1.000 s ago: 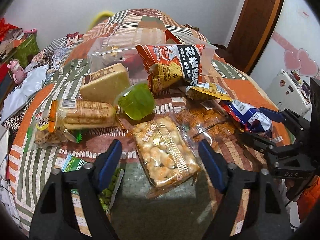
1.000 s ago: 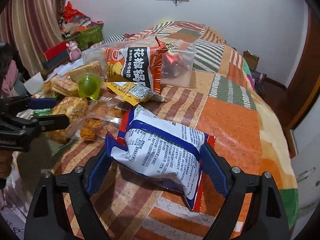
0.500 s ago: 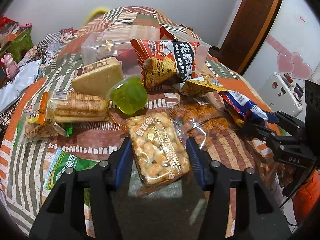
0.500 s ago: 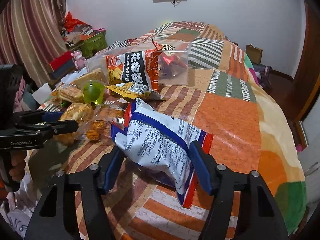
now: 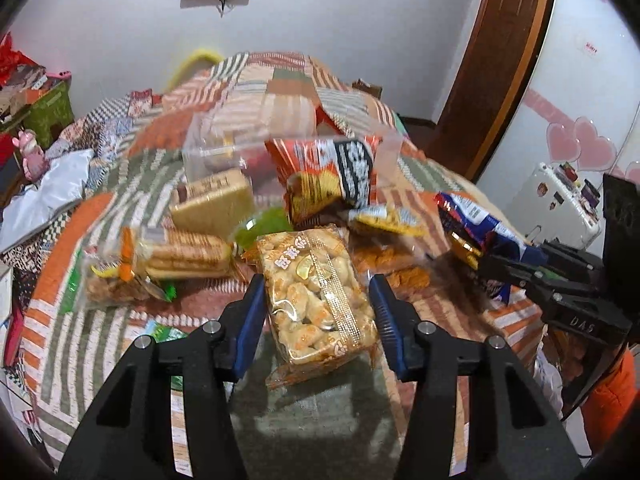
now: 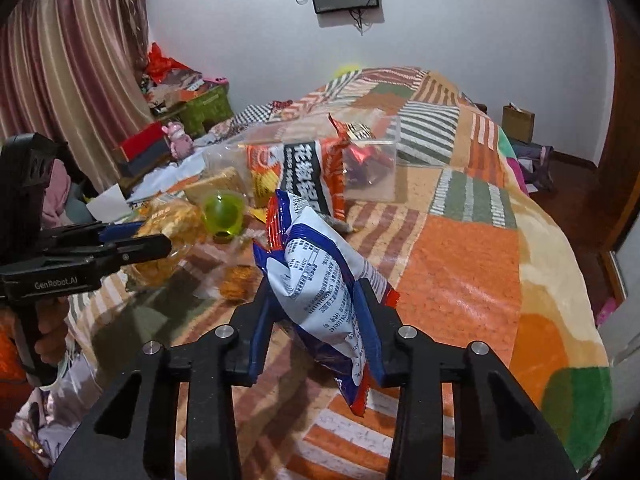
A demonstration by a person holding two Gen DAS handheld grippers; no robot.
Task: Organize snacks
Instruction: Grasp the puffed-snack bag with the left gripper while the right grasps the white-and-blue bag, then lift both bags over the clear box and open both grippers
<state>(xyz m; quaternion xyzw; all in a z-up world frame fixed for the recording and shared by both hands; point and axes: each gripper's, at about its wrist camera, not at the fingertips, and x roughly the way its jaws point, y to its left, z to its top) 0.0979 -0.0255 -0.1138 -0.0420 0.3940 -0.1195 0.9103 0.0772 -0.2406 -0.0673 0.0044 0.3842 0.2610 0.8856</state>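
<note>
Both hands are loaded, and what matters next is where the clear box lies from each of them. The left gripper (image 5: pixel 316 316) is closed narrow on a clear pack of puffed snacks (image 5: pixel 314 298), its blue pads pressed to the two long sides; the pack's long axis runs straight ahead, along the fingers, and its near end hangs over a shadowed patch of the bed cover (image 5: pixel 60 256). The right gripper (image 6: pixel 318 328) is clamped on a blue and white bag (image 6: pixel 320 280), which stands nearly upright between the pads, its long axis rising up and away with the red lower corner dangling below the fingers.

The clear box (image 6: pixel 360 160) sits further up the bed, ahead of both grippers and behind an orange and black bag (image 6: pixel 308 172) that leans against it. In the right wrist view it lies almost dead ahead and a little right, with open striped cover between. In the left wrist view it is ahead too, but the green jelly cup (image 5: pixel 262 226), a yellow wafer pack (image 5: pixel 212 206) and a biscuit roll (image 5: pixel 188 254) crowd the way. By my reading the right hand has the straighter, freer line to the box, so its bag would probably go in first, tipped forward over the rim, though whether the box is open on top I cannot tell
</note>
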